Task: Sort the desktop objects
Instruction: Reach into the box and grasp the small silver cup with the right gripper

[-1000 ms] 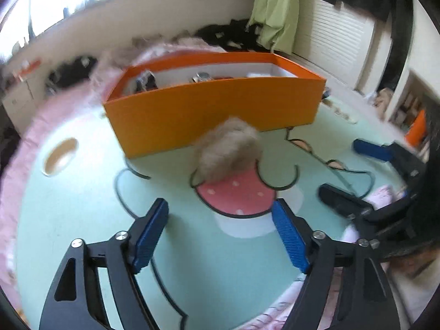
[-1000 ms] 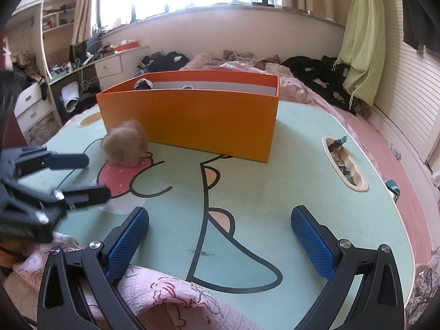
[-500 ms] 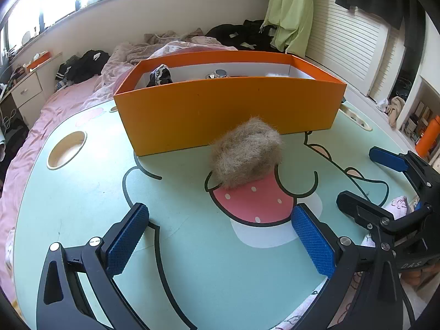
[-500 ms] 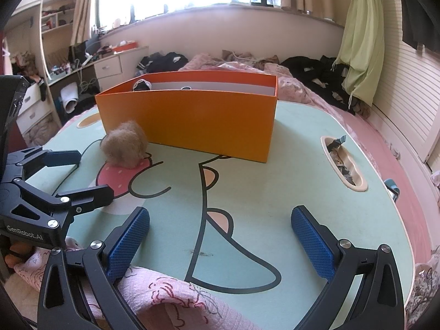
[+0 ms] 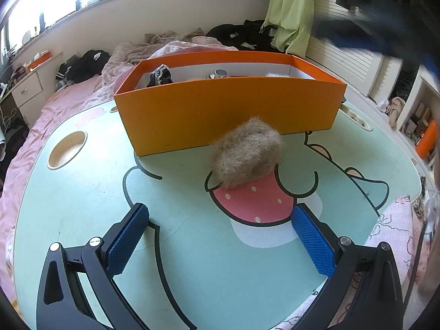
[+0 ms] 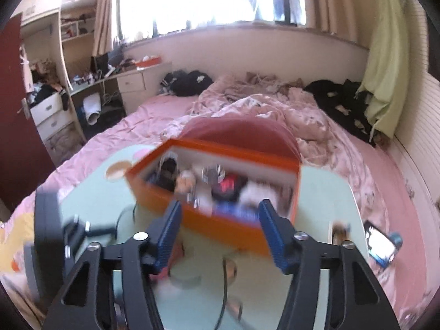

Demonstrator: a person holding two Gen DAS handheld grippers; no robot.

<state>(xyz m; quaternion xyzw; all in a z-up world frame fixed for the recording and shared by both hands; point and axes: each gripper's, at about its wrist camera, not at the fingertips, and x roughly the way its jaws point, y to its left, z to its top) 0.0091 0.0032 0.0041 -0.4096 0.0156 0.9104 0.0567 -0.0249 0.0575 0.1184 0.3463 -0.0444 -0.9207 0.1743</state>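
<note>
A fluffy brown ball (image 5: 247,155) sits on the mint cartoon table (image 5: 82,206), touching the front wall of the orange box (image 5: 228,115). My left gripper (image 5: 220,214) hangs just short of the ball, wide open with nothing between its blue pads. The right wrist view is blurred by motion. There my right gripper (image 6: 219,210) is raised above the orange box (image 6: 236,150), its jaws closing on nothing. Several small items lie inside the box. The left tool shows as a dark blur at the lower left of that view.
A round cup hole (image 5: 67,150) opens in the table's left side. A phone (image 6: 381,243) lies at the table's right edge. Pink bedding (image 6: 275,115) with dark clothes lies behind the box. A dark blurred shape (image 5: 371,35) crosses the upper right of the left wrist view.
My right gripper has risen sharply, now looking down into the box, and its jaws have narrowed. The left gripper opened wider and then stayed put.
</note>
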